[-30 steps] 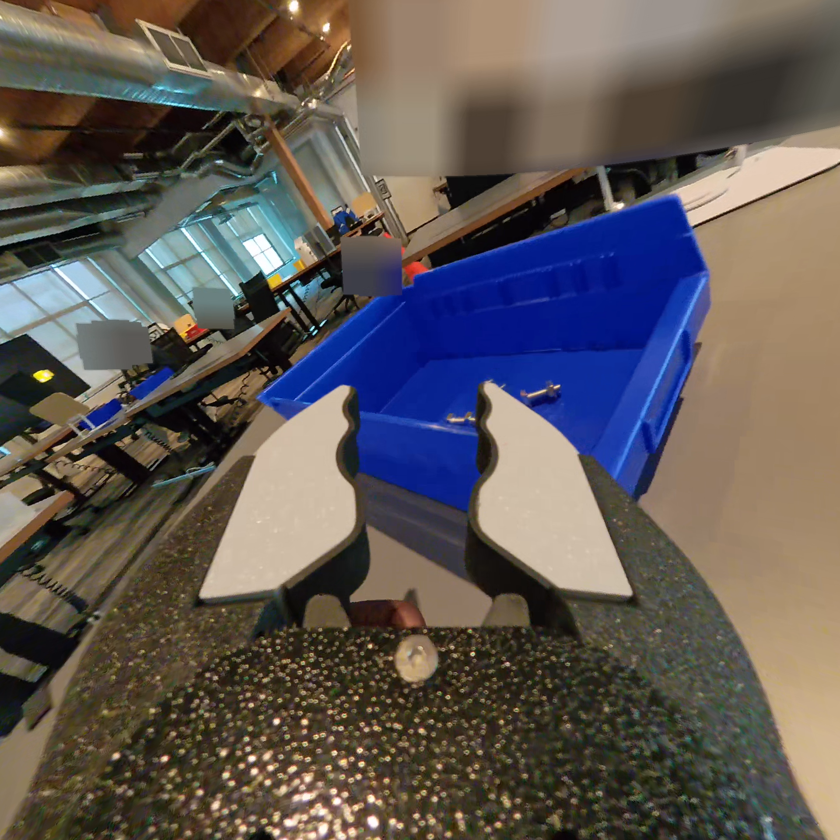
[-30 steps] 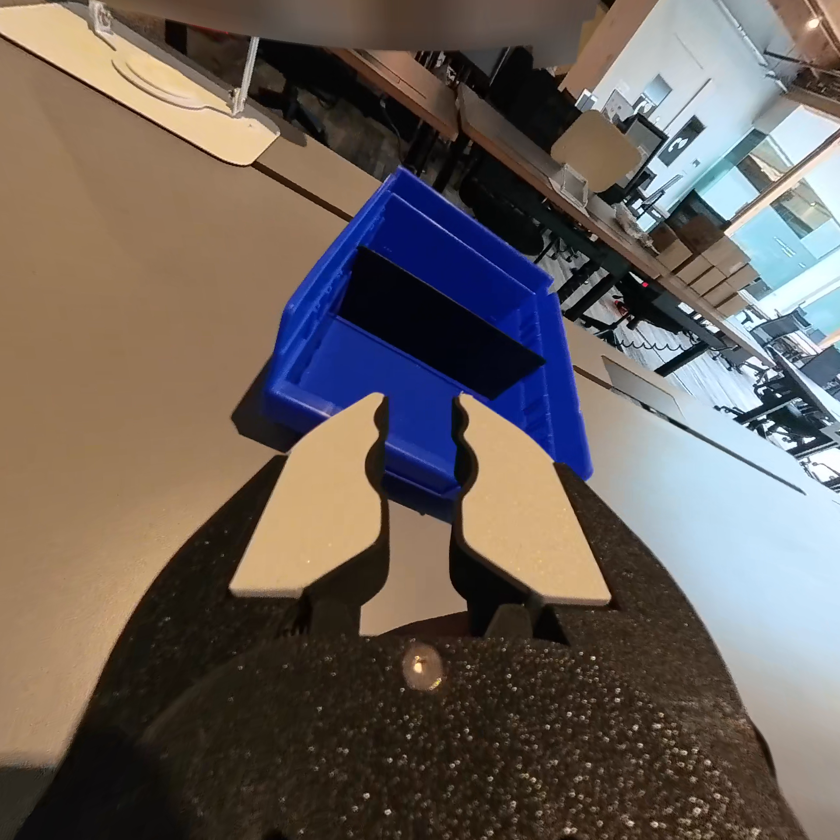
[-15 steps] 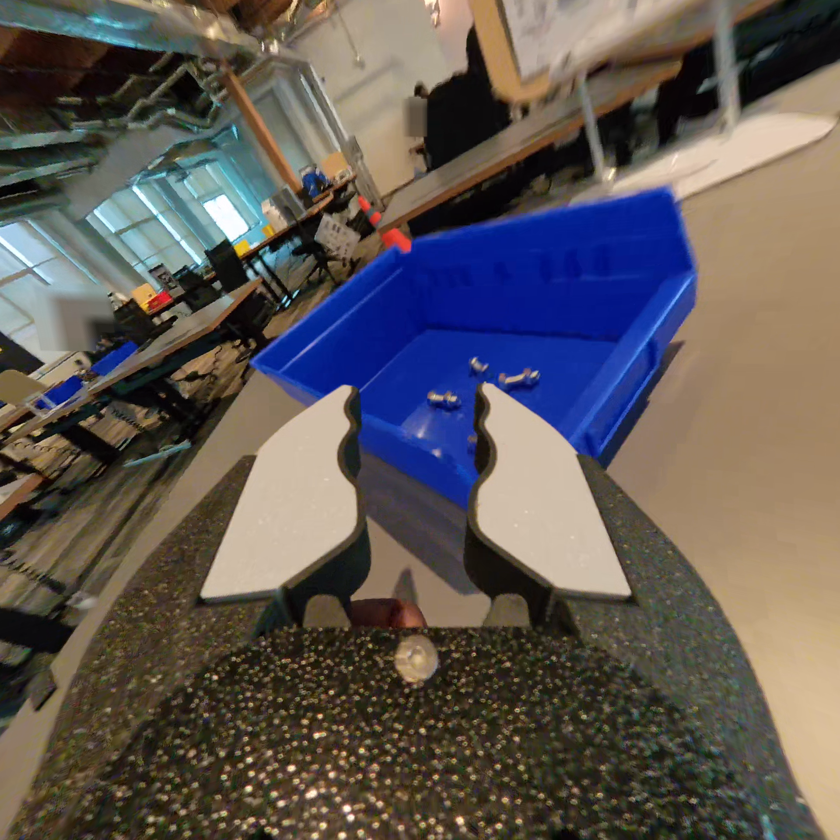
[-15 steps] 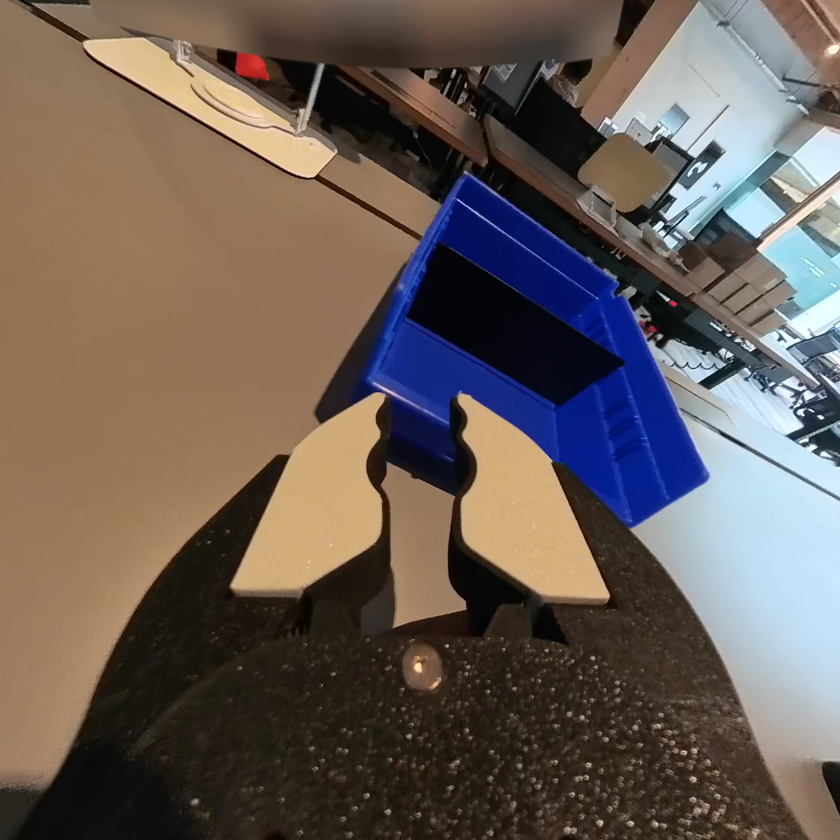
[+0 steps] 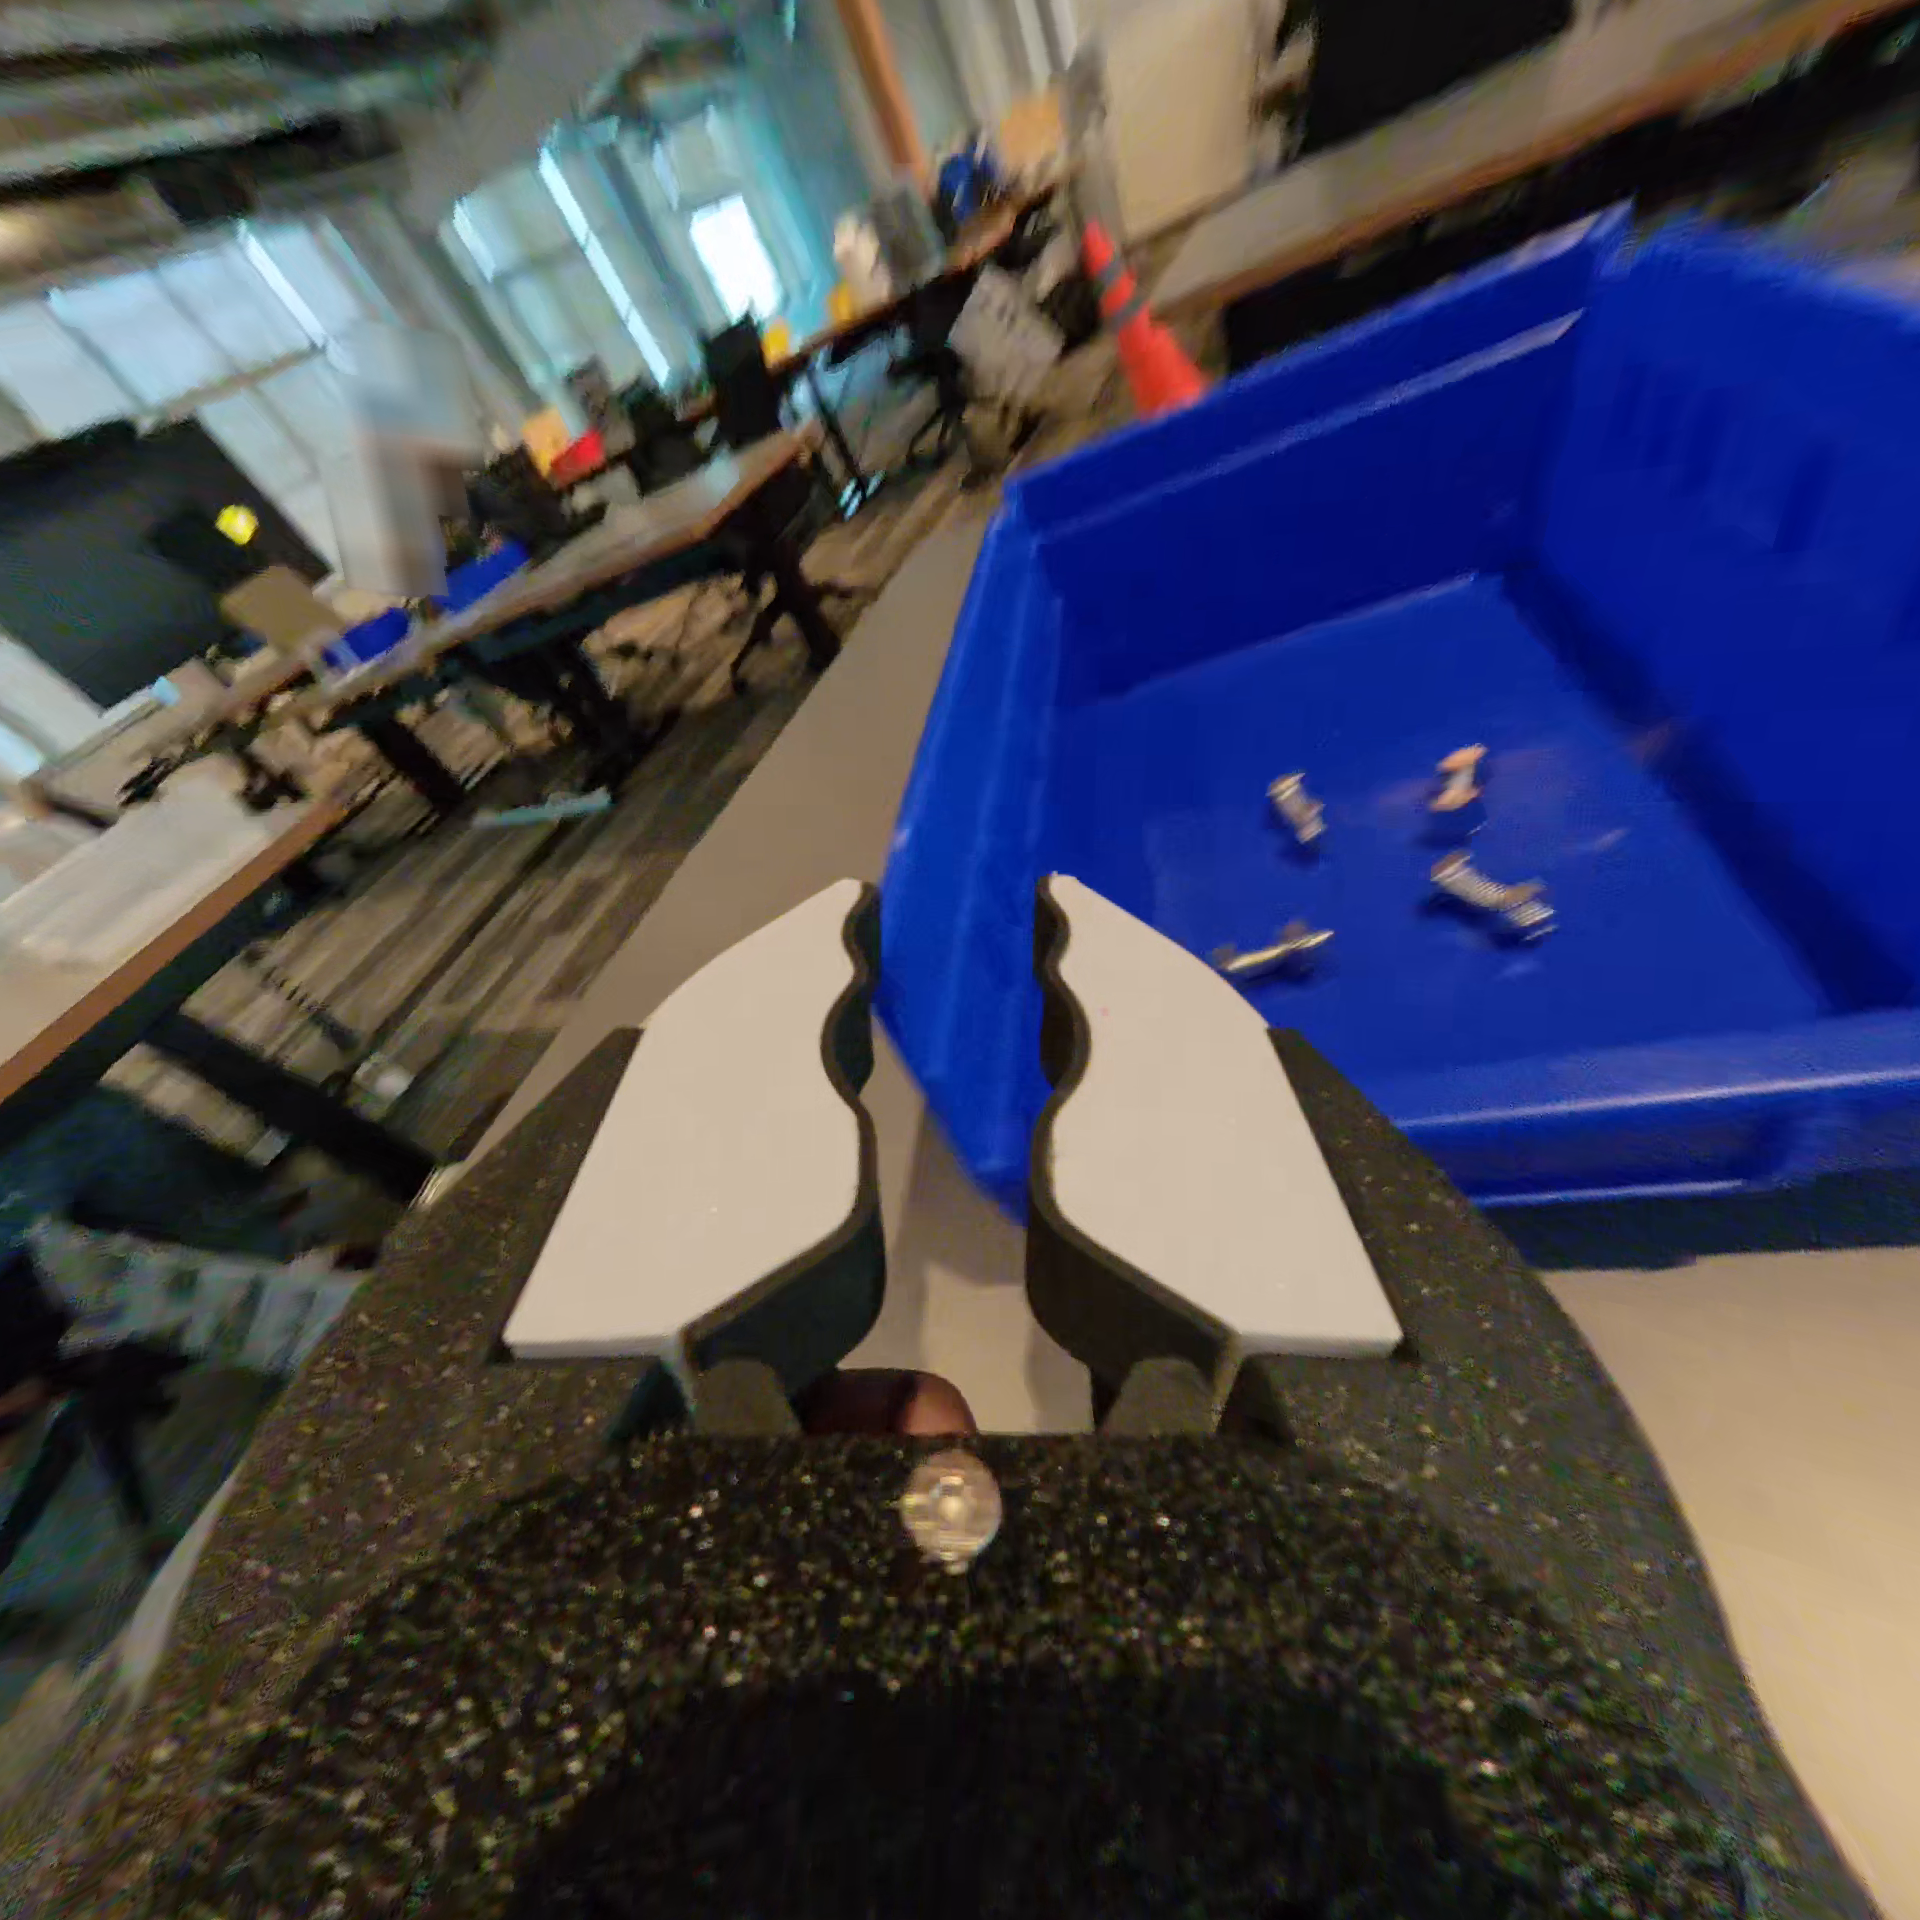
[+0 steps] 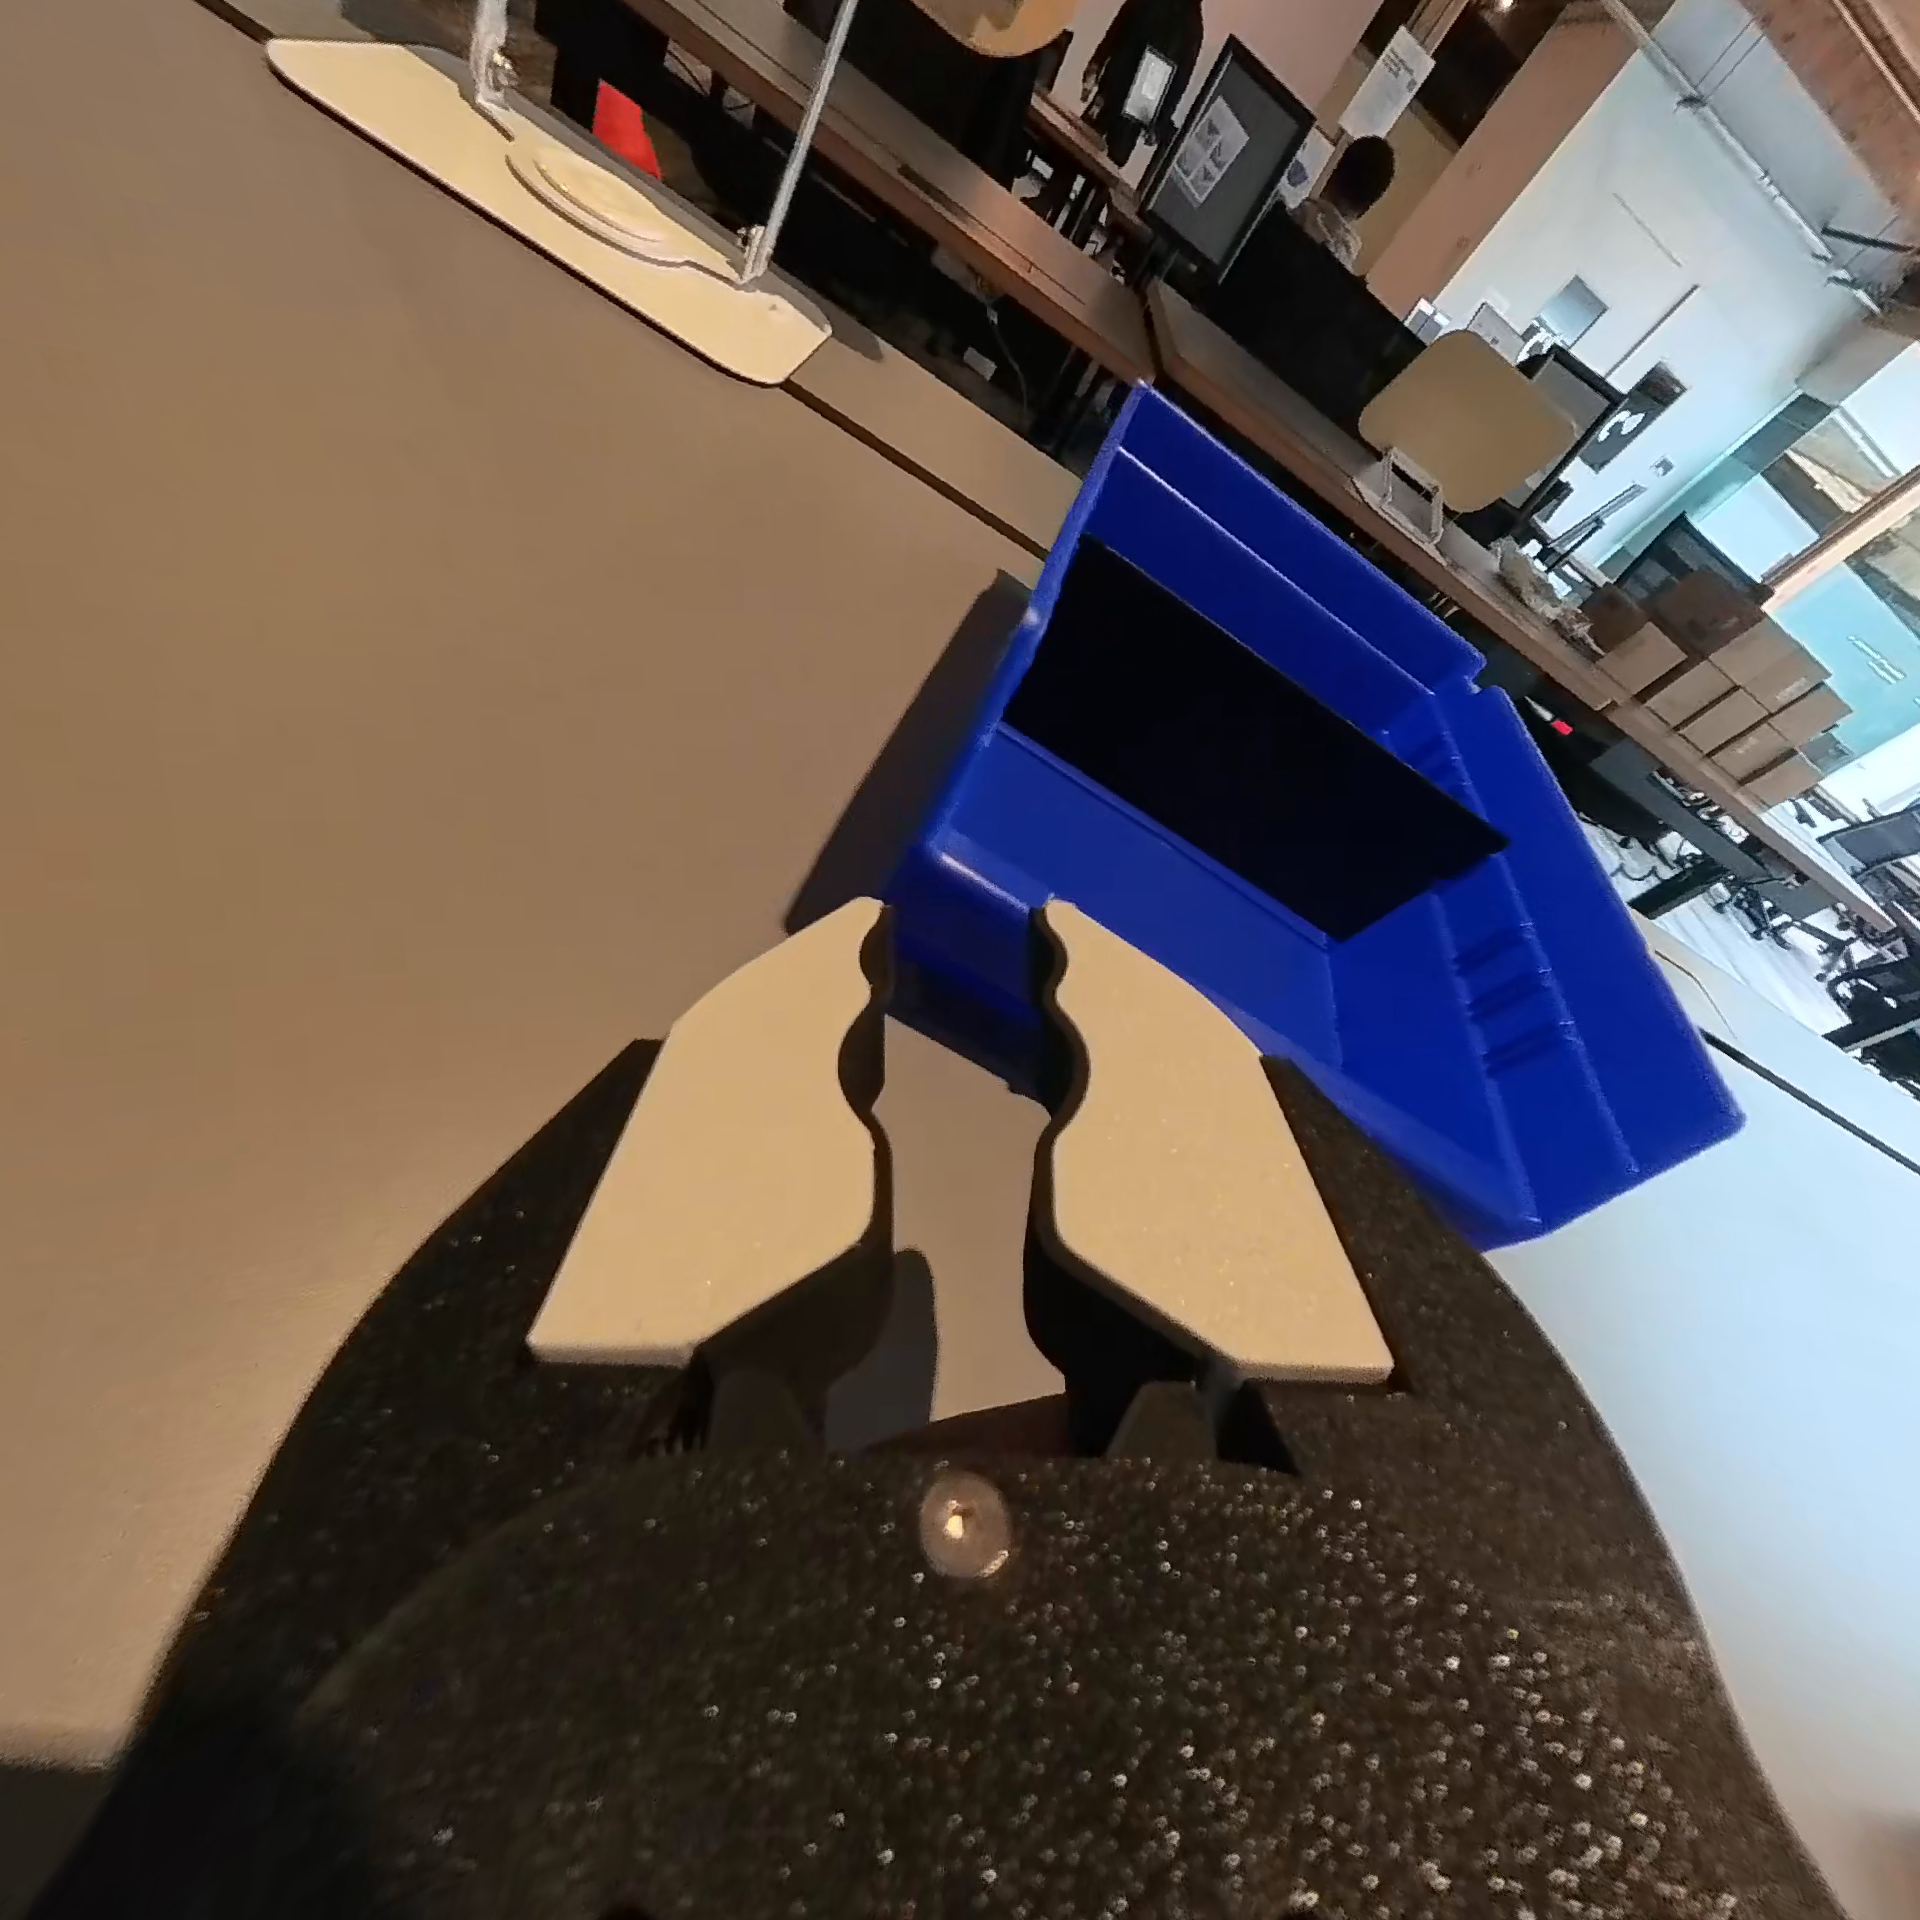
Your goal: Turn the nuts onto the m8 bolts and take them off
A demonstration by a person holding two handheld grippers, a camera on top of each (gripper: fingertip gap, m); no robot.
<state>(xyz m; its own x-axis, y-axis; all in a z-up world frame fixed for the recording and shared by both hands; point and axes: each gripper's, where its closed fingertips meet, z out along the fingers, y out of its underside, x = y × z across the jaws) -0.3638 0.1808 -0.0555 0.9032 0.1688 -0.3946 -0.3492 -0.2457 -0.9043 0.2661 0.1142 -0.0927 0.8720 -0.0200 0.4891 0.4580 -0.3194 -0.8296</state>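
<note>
Bin top: open, I can reach the bolts from above.
Obstacles: blue bin walls; black divider.
Table: bare beside bin.

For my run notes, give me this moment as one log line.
left gripper: open, empty, short of blue bin | bolts: loose on bin floor | right gripper: open, empty, near bin end | table

Left gripper & right gripper: black speckled bodies w/ pale grey, wavy-edged fingers backed in black; one silver screw set at centre of each body.
</note>
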